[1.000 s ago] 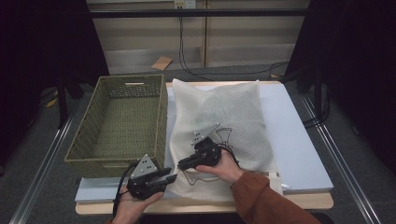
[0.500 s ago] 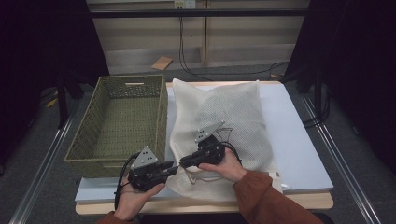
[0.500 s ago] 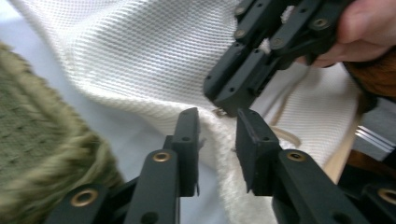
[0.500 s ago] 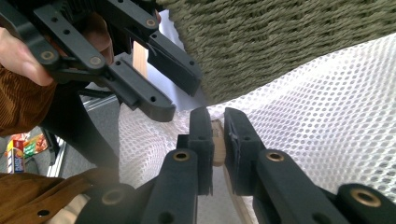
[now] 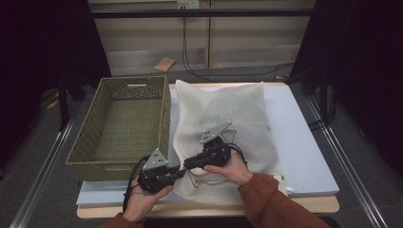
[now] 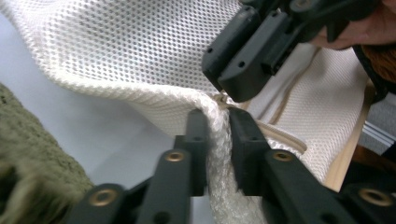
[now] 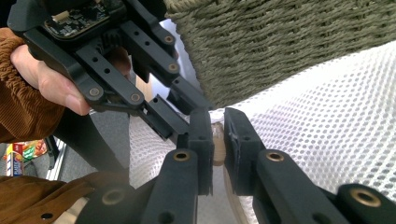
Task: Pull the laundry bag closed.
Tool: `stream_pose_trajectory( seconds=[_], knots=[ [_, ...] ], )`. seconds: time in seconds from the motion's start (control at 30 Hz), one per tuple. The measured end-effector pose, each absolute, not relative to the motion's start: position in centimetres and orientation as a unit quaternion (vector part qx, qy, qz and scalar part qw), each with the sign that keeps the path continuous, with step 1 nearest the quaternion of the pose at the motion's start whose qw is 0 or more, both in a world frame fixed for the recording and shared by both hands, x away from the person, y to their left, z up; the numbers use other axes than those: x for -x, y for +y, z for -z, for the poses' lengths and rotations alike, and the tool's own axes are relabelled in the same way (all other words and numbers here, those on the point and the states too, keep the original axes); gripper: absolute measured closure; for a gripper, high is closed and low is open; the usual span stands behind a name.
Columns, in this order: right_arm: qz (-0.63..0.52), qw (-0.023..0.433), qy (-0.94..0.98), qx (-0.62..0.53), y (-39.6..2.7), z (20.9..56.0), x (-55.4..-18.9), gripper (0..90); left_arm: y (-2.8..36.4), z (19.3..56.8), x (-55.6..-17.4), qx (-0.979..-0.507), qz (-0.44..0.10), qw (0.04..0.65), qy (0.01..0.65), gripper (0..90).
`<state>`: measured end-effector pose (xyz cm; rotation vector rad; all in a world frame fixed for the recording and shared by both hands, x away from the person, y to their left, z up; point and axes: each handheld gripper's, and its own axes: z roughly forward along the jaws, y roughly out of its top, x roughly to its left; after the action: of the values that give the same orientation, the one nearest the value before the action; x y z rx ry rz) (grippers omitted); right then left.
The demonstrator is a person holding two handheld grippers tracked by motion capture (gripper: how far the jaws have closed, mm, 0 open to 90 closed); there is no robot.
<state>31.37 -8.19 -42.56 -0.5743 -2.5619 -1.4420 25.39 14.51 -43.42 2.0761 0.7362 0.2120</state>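
Note:
A white mesh bag (image 5: 228,114) lies flat on the table, with a grey shape showing through it. My left gripper (image 5: 179,170) is at the bag's near left edge. Its jaws have just been closing and now pinch a bunched fold of mesh (image 6: 219,140) between their pads. My right gripper (image 5: 187,164) meets it tip to tip from the right. In the right gripper view (image 7: 217,122) it is shut on a small tan zipper pull (image 7: 218,144) at the bag's edge. The right gripper's black jaws (image 6: 252,51) hang just above the left gripper's tips.
An olive woven basket (image 5: 119,159) stands to the left of the bag, its near corner close to both grippers (image 7: 280,37). The bag rests on a pale blue board (image 5: 304,142) over the wooden tabletop. Cables and a cardboard scrap (image 5: 164,64) lie on the floor behind.
My left gripper has moved right and away from the table's front edge onto the bag's edge, up against the right gripper's tips. The right gripper has stayed put.

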Motion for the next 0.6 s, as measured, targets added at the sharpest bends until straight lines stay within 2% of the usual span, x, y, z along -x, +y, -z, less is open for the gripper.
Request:
stream_pose_trajectory(
  seconds=[0.07,0.6],
  knots=[
    [0.483,0.075,-0.851,0.191,-8.4,42.6,-31.4,82.5,14.7,43.2,-25.4,-0.839,-0.087,0.448,0.297,83.8],
    [0.488,0.07,-0.851,0.182,-7.8,42.7,-30.8,82.8,16.2,42.4,-25.0,-0.823,-0.085,0.471,0.306,85.7]
  ],
)
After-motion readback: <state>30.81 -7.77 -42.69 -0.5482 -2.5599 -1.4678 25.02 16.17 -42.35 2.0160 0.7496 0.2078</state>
